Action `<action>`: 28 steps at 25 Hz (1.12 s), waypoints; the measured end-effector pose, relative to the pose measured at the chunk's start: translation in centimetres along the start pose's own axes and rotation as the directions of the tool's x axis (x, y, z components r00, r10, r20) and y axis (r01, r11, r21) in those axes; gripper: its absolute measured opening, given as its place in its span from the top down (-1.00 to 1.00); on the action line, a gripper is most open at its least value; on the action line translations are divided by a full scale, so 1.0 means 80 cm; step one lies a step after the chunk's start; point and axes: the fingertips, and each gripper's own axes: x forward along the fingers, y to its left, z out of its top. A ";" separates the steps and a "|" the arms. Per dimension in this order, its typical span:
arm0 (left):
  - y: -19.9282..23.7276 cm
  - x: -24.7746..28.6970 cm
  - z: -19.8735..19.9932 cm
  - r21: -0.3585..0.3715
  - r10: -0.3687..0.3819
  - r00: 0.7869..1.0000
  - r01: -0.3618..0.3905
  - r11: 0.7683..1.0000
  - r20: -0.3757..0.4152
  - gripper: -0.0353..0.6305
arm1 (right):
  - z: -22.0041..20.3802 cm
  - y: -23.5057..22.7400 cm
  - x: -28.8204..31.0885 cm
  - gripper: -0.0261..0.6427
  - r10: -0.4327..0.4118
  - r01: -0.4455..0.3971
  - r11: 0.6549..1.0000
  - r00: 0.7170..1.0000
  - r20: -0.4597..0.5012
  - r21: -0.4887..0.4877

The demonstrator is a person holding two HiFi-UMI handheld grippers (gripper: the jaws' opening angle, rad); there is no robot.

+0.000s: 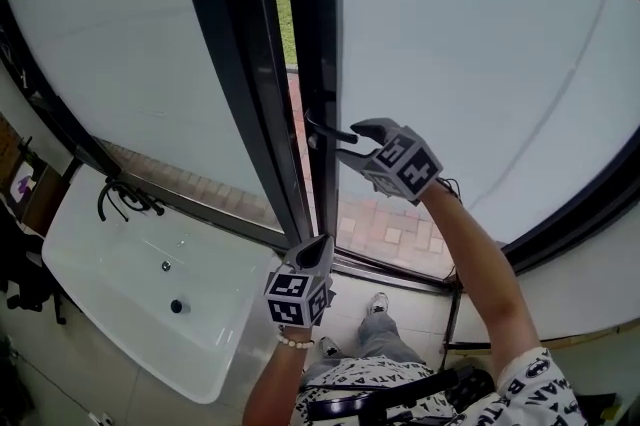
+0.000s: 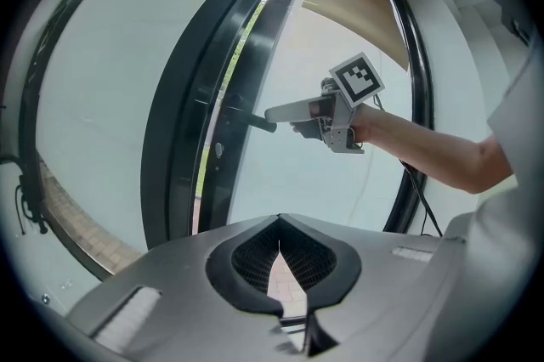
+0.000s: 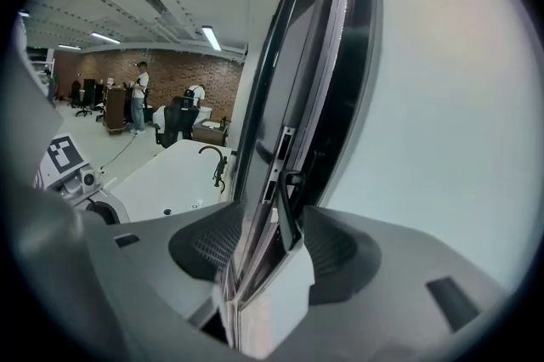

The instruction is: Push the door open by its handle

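A tall glass door [image 1: 470, 64] in a dark frame [image 1: 322, 34] stands ajar, with a narrow gap [image 1: 283, 4] beside it. Its slim black lever handle [image 1: 328, 130] [image 2: 255, 121] [image 3: 289, 207] juts from the frame's edge. My right gripper [image 1: 357, 142] [image 2: 280, 114] [image 3: 276, 254] is at the handle's free end, jaws spread wide, one finger above the lever and one below. The lever lies between the pads with space on both sides. Lower down, near the foot of the frame, my left gripper [image 1: 318, 249] [image 2: 279, 254] hangs shut and holds nothing.
A white tub [image 1: 100, 254] [image 3: 170, 178] with a black tap [image 1: 125, 199] stands at the left, against the fixed glass pane [image 1: 120, 44]. Brick paving [image 1: 385, 219] shows outside through the glass. Far behind, office chairs and people [image 3: 140, 93] stand before a brick wall.
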 end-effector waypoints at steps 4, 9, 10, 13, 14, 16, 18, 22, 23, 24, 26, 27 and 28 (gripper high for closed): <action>0.009 0.015 0.010 -0.006 0.017 1.000 -0.017 1.000 0.007 0.92 | 0.002 -0.016 0.036 0.20 0.022 -0.022 1.000 0.999 -0.033 -0.002; 0.020 0.031 0.025 -0.015 0.030 0.999 -0.030 0.999 0.015 0.92 | -0.004 -0.020 0.066 0.21 0.061 -0.065 0.997 0.993 -0.102 -0.034; 0.021 0.034 0.027 -0.014 0.029 0.999 -0.029 0.999 0.016 0.92 | -0.003 -0.019 0.069 0.21 0.066 -0.071 0.997 0.991 -0.115 -0.041; 0.022 0.044 0.035 -0.006 0.024 0.999 -0.024 1.000 0.024 0.92 | -0.003 -0.012 0.078 0.34 0.080 -0.089 0.994 0.986 -0.146 -0.060; 0.022 0.046 0.036 -0.003 0.023 0.999 -0.023 1.000 0.026 0.92 | -0.003 -0.008 0.081 0.34 0.083 -0.093 0.994 0.985 -0.153 -0.063; 0.022 0.048 0.038 0.001 0.018 0.999 -0.018 1.000 0.029 0.92 | -0.005 -0.005 0.086 0.34 0.084 -0.097 0.993 0.982 -0.168 -0.068; 0.024 0.048 0.039 0.002 0.014 0.999 -0.014 1.000 0.032 0.92 | -0.007 -0.003 0.090 0.48 0.086 -0.101 0.992 0.979 -0.183 -0.071; 0.031 0.045 0.042 -0.005 0.013 0.999 -0.013 1.000 0.037 0.92 | -0.004 -0.003 0.097 0.70 0.071 -0.090 0.992 0.976 -0.207 -0.083; 0.032 0.044 0.042 -0.007 0.013 0.999 -0.013 1.000 0.037 0.92 | -0.004 -0.003 0.099 0.70 0.066 -0.087 0.992 0.974 -0.215 -0.090; 0.034 0.042 0.042 -0.008 0.013 0.999 -0.013 1.000 0.037 0.92 | -0.004 -0.003 0.101 0.73 0.063 -0.086 0.992 0.973 -0.222 -0.094; 0.036 0.040 0.042 -0.007 0.012 0.999 -0.012 1.000 0.036 0.92 | -0.006 -0.005 0.103 0.75 0.077 -0.097 0.992 0.970 -0.230 -0.080; 0.038 0.040 0.042 -0.007 0.011 0.999 -0.010 1.000 0.034 0.92 | -0.006 -0.005 0.103 0.75 0.093 -0.110 0.992 0.969 -0.229 -0.064; 0.038 0.040 0.042 -0.008 0.008 0.999 -0.008 1.000 0.032 0.92 | -0.006 -0.005 0.103 0.75 0.108 -0.123 0.991 0.968 -0.228 -0.052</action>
